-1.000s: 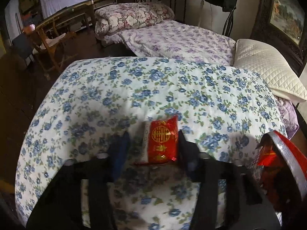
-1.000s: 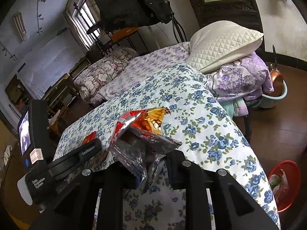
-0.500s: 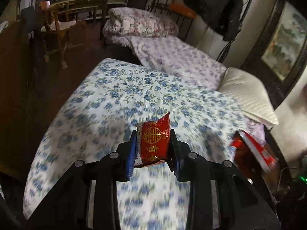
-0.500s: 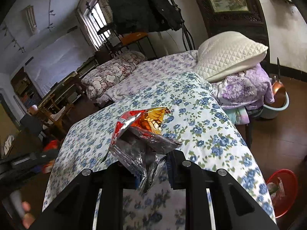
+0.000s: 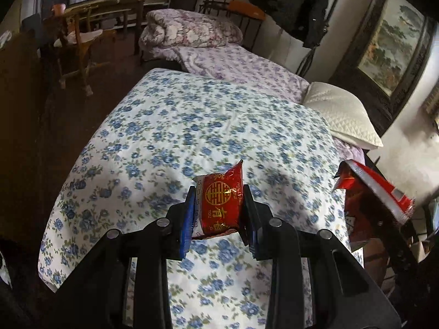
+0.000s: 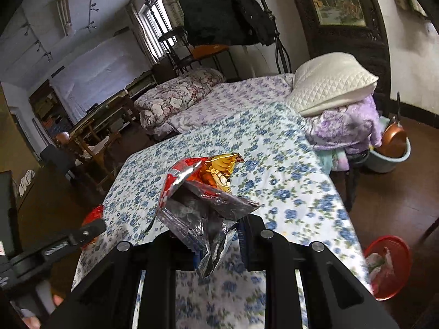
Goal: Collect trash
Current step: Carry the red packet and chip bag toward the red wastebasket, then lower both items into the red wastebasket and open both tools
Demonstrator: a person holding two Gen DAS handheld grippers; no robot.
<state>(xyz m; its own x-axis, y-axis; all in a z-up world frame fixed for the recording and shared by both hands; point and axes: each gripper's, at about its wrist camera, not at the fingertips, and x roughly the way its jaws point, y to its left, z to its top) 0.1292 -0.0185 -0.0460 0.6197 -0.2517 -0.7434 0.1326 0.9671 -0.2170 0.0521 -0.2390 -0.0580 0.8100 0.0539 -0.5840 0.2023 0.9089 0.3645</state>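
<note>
My left gripper is shut on a small red packet with gold characters and holds it above the blue-flowered bed cover. My right gripper is shut on an opened red and silver snack bag, also held above the bed cover. The snack bag also shows at the right edge of the left wrist view. The left gripper and red packet show at the left of the right wrist view. A red basket with trash in it stands on the floor at the lower right.
A white quilted pillow lies on purple bedding at the bed's far right. A blue basin with a copper pan stands on the wooden floor. A second bed with a folded quilt and wooden chairs stand beyond.
My left gripper closed on the red packet and lifted it off the bed cover. My right gripper rose a little with the snack bag still in it.
</note>
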